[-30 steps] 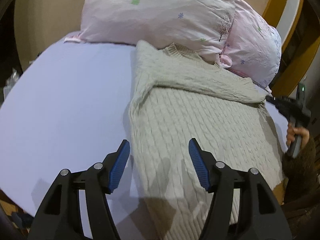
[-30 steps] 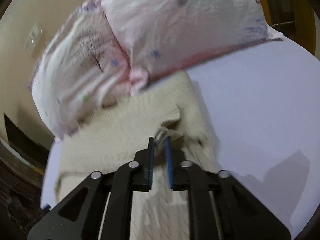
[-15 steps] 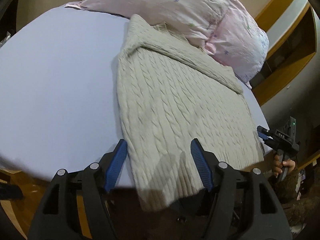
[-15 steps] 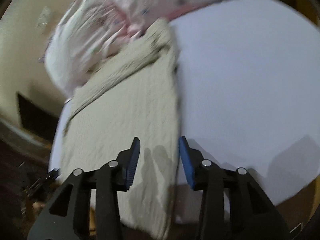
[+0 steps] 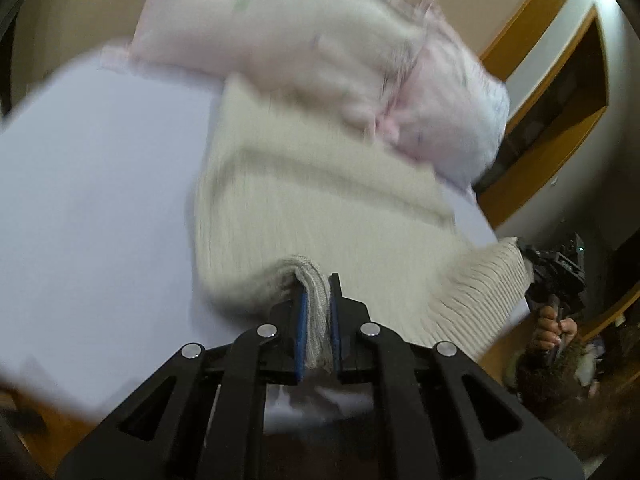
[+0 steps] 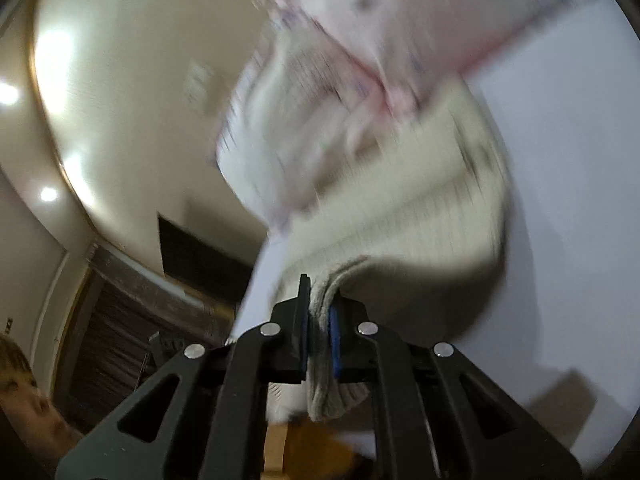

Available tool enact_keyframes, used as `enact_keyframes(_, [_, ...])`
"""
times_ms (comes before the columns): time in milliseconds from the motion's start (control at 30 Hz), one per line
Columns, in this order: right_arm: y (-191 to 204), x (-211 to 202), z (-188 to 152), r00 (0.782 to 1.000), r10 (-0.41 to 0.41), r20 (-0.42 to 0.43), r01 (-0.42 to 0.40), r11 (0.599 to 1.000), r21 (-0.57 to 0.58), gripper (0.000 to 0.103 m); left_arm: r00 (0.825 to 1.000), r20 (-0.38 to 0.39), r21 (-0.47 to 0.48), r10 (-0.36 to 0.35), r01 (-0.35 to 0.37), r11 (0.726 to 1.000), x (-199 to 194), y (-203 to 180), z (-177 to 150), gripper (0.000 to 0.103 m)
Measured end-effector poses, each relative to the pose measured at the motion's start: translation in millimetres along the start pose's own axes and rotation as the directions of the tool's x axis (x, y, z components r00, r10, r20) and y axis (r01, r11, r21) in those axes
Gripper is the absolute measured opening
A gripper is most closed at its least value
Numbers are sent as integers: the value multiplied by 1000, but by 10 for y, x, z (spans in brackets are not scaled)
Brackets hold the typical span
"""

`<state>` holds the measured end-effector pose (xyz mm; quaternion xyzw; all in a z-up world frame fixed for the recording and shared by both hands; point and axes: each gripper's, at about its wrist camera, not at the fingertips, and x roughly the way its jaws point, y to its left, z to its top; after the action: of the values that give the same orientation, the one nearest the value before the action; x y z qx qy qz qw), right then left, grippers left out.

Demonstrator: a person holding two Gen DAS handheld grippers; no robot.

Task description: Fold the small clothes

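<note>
A cream cable-knit sweater [image 5: 320,184] lies on a pale lilac bed sheet [image 5: 92,200], its top against the pillows. My left gripper [image 5: 317,304] is shut on the sweater's ribbed bottom hem at the left corner and holds it lifted. My right gripper [image 6: 319,300] is shut on the hem at the other corner, with the sweater [image 6: 420,200] stretching away from it. The right gripper also shows at the right edge of the left wrist view [image 5: 532,264], holding the hem. Both views are blurred by motion.
Two pink patterned pillows [image 5: 320,52] lie at the head of the bed, also in the right wrist view [image 6: 360,80]. A wooden frame [image 5: 540,160] stands at the right. A beige wall [image 6: 120,120] and dark furniture [image 6: 192,252] are at the left.
Both grippers were open over the sweater's bottom edge half a second ago; now both have shut on the hem and lifted it, moving it toward the pillows.
</note>
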<state>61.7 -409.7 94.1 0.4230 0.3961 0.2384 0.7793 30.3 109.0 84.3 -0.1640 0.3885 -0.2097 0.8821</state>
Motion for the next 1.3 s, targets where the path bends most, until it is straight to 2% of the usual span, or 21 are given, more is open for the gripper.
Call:
enact_keyframes(167, [-214, 503, 938, 989, -32, 145, 26, 999, 42, 7, 987, 142, -35, 75, -71, 997, 544, 156, 1131, 9])
enact_keyframes(267, [-619, 1031, 1303, 964, -224, 141, 207, 970, 124, 8, 972, 120, -83, 202, -193, 978, 1270, 414, 1639, 9])
enact_keyframes(333, [-948, 1388, 1370, 927, -369, 69, 351, 917, 189, 17, 968, 27, -114, 248, -243, 963, 1672, 619, 1750, 10])
enact_keyframes(367, [-1070, 1477, 1367, 916, -400, 38, 382, 895, 232, 23, 968, -28, -142, 251, -253, 957, 1829, 717, 1771, 10])
enact_keyframes(433, [-1202, 1486, 1334, 930, -364, 50, 335, 895, 295, 32, 979, -57, -206, 193, -201, 958, 1912, 869, 1799, 13])
enact_keyframes(467, [-1183, 1442, 1336, 935, -346, 75, 312, 906, 286, 48, 984, -46, -216, 172, -178, 960, 1878, 894, 1812, 15])
enact_keyframes(500, [-1119, 1349, 1345, 934, -336, 122, 297, 919, 258, 71, 994, -11, -244, 112, -111, 963, 1775, 941, 1845, 19])
enact_keyframes(533, [-1069, 1254, 1333, 926, -341, 160, 298, 923, 241, 79, 996, 14, -262, 92, -85, 961, 1696, 978, 1852, 35])
enact_keyframes(567, [-1002, 1152, 1325, 915, -346, 209, 300, 927, 224, 84, 993, 61, -287, 98, -77, 955, 1549, 1016, 1862, 51])
enact_keyframes(600, [-950, 1088, 1324, 910, -335, 246, 290, 935, 202, 84, 986, 106, -299, 128, -91, 950, 1392, 1036, 1851, 79])
enact_keyframes(633, [-896, 1008, 1297, 909, -316, 271, 279, 945, 168, 84, 982, 127, -297, 138, -95, 950, 1296, 1036, 1827, 84])
enact_keyframes(667, [-866, 1003, 1307, 907, -309, 285, 278, 950, 145, 85, 985, 116, -277, 130, -94, 956, 1237, 1021, 1793, 84])
enact_keyframes(767, [-883, 1010, 1285, 903, -312, 297, 296, 950, 101, 86, 993, -13, -219, 121, -121, 968, 1284, 944, 1561, 83])
enact_keyframes(900, [-911, 1106, 1257, 924, -296, 241, 282, 955, 93, 86, 987, -146, -219, 73, -104, 970, 1507, 896, 1256, 69])
enact_keyframes(967, [-870, 1153, 1256, 923, -301, 241, 292, 954, 72, 86, 987, -128, -196, 95, -120, 973, 1525, 831, 1168, 67])
enact_keyframes(1067, [-855, 1164, 1193, 927, -290, 238, 281, 957, 71, 86, 987, -139, -241, 76, -108, 965, 1611, 789, 1158, 55])
enact_keyframes(1133, [-868, 1184, 1201, 932, -280, 229, 268, 960, 83, 86, 990, -120, -308, 68, -102, 946, 1641, 829, 1119, 33])
enact_keyframes(1167, [-883, 1182, 1204, 935, -274, 225, 260, 961, 89, 86, 990, -130, -341, 47, -89, 936, 1705, 841, 1096, 24])
enact_keyframes(1200, [-884, 1191, 1211, 937, -270, 223, 255, 962, 94, 86, 992, -125, -371, 23, -68, 926, 1715, 872, 1061, 20])
enact_keyframes(1267, [-895, 1179, 1229, 941, -257, 222, 239, 965, 104, 86, 994, -105, -402, -6, -37, 915, 1660, 897, 1085, 17])
enact_keyframes(1300, [-900, 1152, 1240, 942, -247, 225, 228, 968, 107, 86, 995, -71, -425, -65, 28, 905, 1604, 864, 1136, 16])
